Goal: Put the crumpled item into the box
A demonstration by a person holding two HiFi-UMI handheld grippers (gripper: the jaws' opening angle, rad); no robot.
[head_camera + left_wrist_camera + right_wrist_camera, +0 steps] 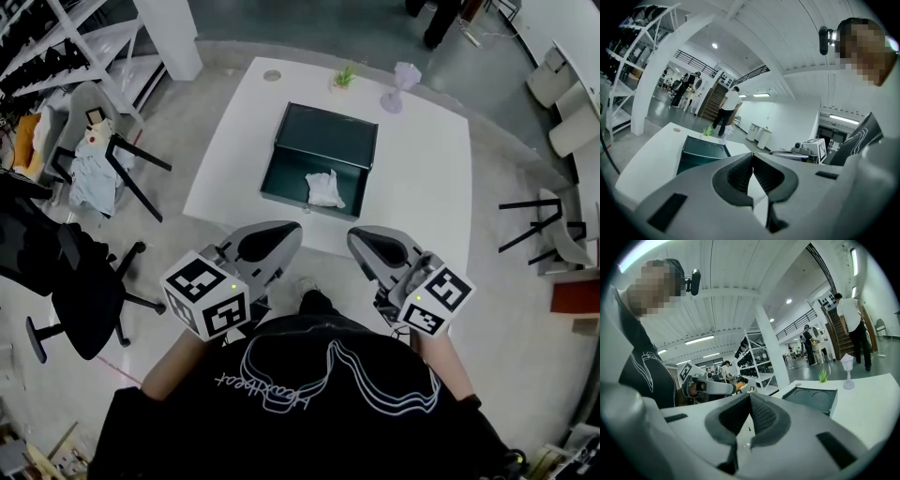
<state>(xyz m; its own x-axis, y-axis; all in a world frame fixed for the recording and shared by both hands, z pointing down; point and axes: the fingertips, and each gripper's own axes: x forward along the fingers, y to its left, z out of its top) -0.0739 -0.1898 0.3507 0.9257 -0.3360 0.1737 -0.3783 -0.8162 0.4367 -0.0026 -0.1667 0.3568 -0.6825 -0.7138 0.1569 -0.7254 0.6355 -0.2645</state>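
A dark green box point(330, 133) lies open on the white table point(427, 178). A white crumpled item point(324, 188) rests inside the box's near half. Both grippers are held close to my chest, short of the table's near edge and apart from the box. My left gripper point(281, 232) is shut with nothing between its jaws, as is my right gripper point(362, 238). The left gripper view shows the left gripper point(752, 160) with its pads together and the box point(701, 152) beyond it. In the right gripper view the right gripper point(750, 401) is likewise closed, with the box point(813, 398) to its right.
A small green plant point(344, 77) and a pale lilac goblet point(404, 84) stand at the table's far edge. A grey chair with clothes point(94, 150) and a black office chair point(84, 291) sit on the left. More chairs point(548, 230) stand on the right. People stand far off.
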